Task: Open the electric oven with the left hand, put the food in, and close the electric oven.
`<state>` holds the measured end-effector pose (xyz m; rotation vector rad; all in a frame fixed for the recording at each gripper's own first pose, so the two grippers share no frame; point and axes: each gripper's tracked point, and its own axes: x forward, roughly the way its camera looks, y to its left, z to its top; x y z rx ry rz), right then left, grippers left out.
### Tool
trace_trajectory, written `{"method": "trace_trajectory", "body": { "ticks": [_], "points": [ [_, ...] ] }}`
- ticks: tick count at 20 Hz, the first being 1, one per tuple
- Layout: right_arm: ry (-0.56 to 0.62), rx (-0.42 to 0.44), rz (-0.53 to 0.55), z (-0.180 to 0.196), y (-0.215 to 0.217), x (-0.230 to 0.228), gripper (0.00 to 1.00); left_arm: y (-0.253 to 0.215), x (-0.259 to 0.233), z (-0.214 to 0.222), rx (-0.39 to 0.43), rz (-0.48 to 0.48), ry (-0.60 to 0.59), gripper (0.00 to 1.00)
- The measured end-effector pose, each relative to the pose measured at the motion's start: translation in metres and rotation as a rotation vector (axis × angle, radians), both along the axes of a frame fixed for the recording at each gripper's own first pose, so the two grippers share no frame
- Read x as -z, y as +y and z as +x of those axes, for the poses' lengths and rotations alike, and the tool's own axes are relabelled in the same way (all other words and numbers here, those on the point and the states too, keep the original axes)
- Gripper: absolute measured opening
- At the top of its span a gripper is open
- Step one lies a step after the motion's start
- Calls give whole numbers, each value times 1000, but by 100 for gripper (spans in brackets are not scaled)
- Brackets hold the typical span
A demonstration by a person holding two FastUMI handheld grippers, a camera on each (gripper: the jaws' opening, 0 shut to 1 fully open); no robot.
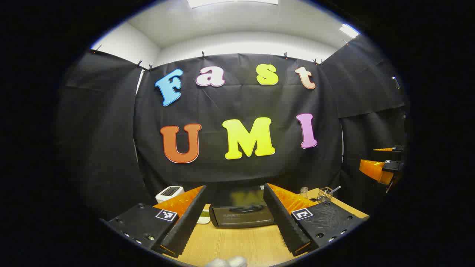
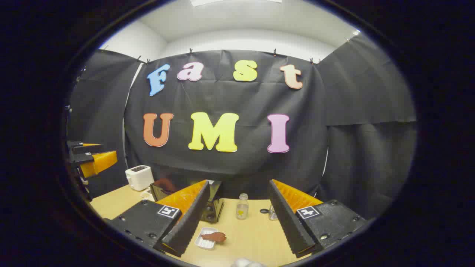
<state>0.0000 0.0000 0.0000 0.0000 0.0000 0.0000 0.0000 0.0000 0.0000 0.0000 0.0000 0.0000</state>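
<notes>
The black electric oven [image 1: 241, 213] stands on the wooden table straight ahead in the left gripper view, its door shut. My left gripper [image 1: 237, 222] is open above the table in front of it, holding nothing; it also appears at the left edge of the right gripper view [image 2: 94, 157]. In the right gripper view the oven [image 2: 211, 202] sits partly behind my left finger. A brown piece of food [image 2: 214, 236] lies on a small white tray [image 2: 203, 241] on the table. My right gripper [image 2: 233, 222] is open above that tray; it also shows far right in the left gripper view [image 1: 384, 163].
A white toaster [image 2: 139, 177] stands at the table's back left. A small glass jar [image 2: 242, 206] and a small metal object [image 2: 272, 213] stand right of the oven. A wire holder [image 1: 326, 193] sits near the table's right edge [image 1: 356, 211].
</notes>
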Motion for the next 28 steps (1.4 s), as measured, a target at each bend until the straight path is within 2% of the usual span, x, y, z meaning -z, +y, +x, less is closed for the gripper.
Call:
{"method": "trace_trajectory", "body": {
  "ticks": [1,16,23,28],
  "points": [
    [7,-1,0,2,0,1,100,1,1,2,-3,2,4,96],
    [36,12,-27,6,-6,9,100,0,21,32,2,-9,42,96],
    [78,24,0,1,-8,17,100,-11,51,78,29,-26,76,96],
    [105,64,-15,-7,-21,22,100,-22,102,122,39,-24,141,96]
  ]
}}
